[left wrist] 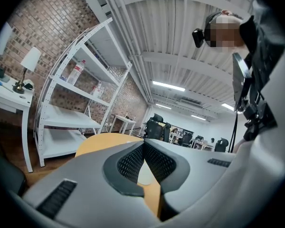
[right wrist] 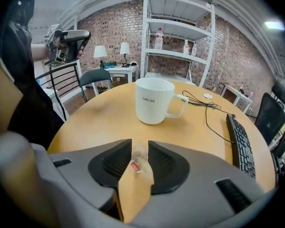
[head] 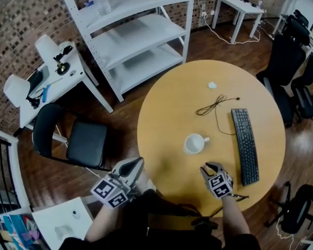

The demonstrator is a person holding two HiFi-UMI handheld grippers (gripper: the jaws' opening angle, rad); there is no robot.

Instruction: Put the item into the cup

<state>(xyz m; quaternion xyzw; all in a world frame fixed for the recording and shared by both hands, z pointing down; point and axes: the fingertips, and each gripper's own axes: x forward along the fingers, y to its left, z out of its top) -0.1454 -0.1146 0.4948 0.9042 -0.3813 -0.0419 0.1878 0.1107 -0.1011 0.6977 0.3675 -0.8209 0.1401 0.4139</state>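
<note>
Cup [head: 194, 144] stands near keyboard [head: 245, 146], cable [head: 211, 107] lying just beyond.

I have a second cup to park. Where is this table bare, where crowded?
Bare: the wide left half of the table, from the cup to the left edge. Crowded: the right side, with cable and keyboard, and the near edge by the right gripper.

My cup [head: 194, 144] is white, the table [head: 167, 103] tan, the keyboard [head: 245, 145] at its three o'clock black; my pads [right wrist: 115, 163] are black and ribbed.
</note>
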